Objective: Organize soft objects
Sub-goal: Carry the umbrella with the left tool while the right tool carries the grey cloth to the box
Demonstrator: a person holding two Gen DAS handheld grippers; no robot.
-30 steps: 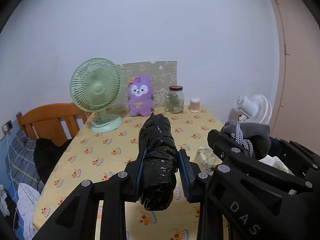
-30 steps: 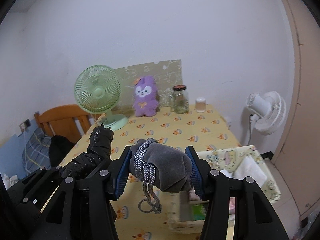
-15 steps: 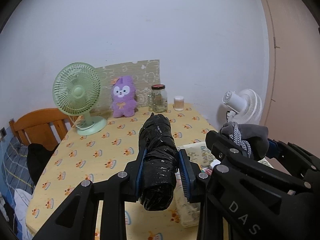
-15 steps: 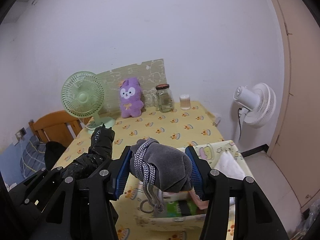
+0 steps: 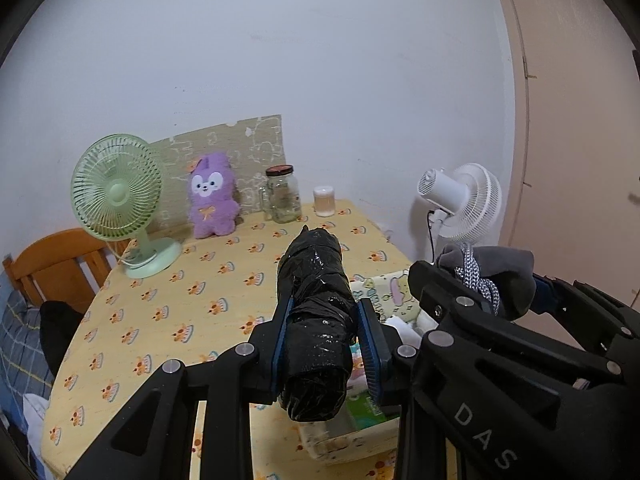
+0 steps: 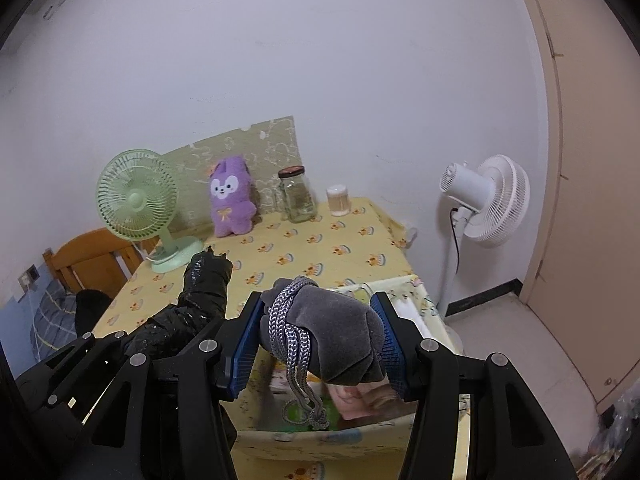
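Fingers [image 5: 283, 336] of the left gripper [image 5: 325, 342] are clamped on a black crinkled plastic bundle [image 5: 316, 320], which sticks out forward past the blue pads and is lifted off the bench [image 5: 168, 296]. Those of the right gripper [image 6: 318, 344] squeeze a grey velvet pouch [image 6: 336, 332] from both sides, its grey-and-white braided cord [image 6: 294, 344] wound around one end and dangling in loops below. Both loads hang over a pale yellow fabric storage box [image 6: 408, 292] with cartoon prints, standing at the bench's near right corner, roughly at 6 o'clock in the right wrist view; inside it lie white cloth, something pink and something green, too hidden to name. In the left wrist view the right gripper with its pouch sits at 4 o'clock, just beside the black bundle. At the far edge of the bench, around 11 to 12 o'clock, stand a green desk fan [image 5: 120, 200], a purple plush toy [image 5: 212, 200], a glass jar [image 5: 283, 196] and a small capped container [image 5: 324, 201], the last three against a patterned board [image 5: 240, 140] leaning on the wall. A white pedestal fan [image 6: 488, 200] stands on the floor at 2 o'clock, and a wooden chair [image 5: 56, 260] is at 9 o'clock.
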